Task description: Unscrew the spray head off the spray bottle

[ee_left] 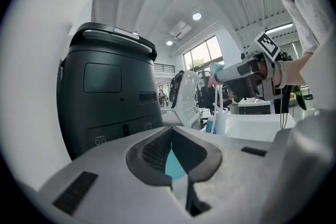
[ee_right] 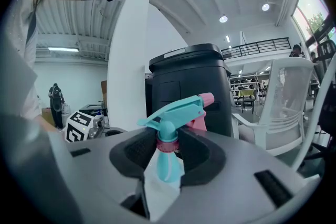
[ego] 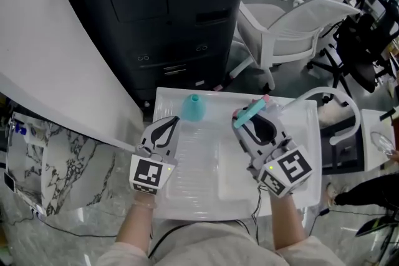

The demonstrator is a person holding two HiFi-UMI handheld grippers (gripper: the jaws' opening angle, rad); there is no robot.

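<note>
A teal spray bottle point(ego: 193, 108) with no head on it stands at the far side of the white tray point(ego: 206, 199). My left gripper point(ego: 170, 123) sits just to its near left with jaws together and nothing between them; in the left gripper view a sliver of the teal bottle point(ee_left: 173, 166) shows past the shut left gripper point(ee_left: 171, 132). My right gripper point(ego: 250, 122) is shut on the teal spray head point(ee_right: 176, 113) at its neck, above the pink collar point(ee_right: 167, 145), with the pink nozzle pointing away. The spray head point(ego: 252, 111) is held apart from the bottle.
A tall black cabinet point(ego: 156, 9) stands right behind the tray. A white chair point(ego: 293, 28) is at the back right, with black office chairs point(ego: 361, 53) beyond. A white curved tabletop point(ego: 37, 40) fills the left.
</note>
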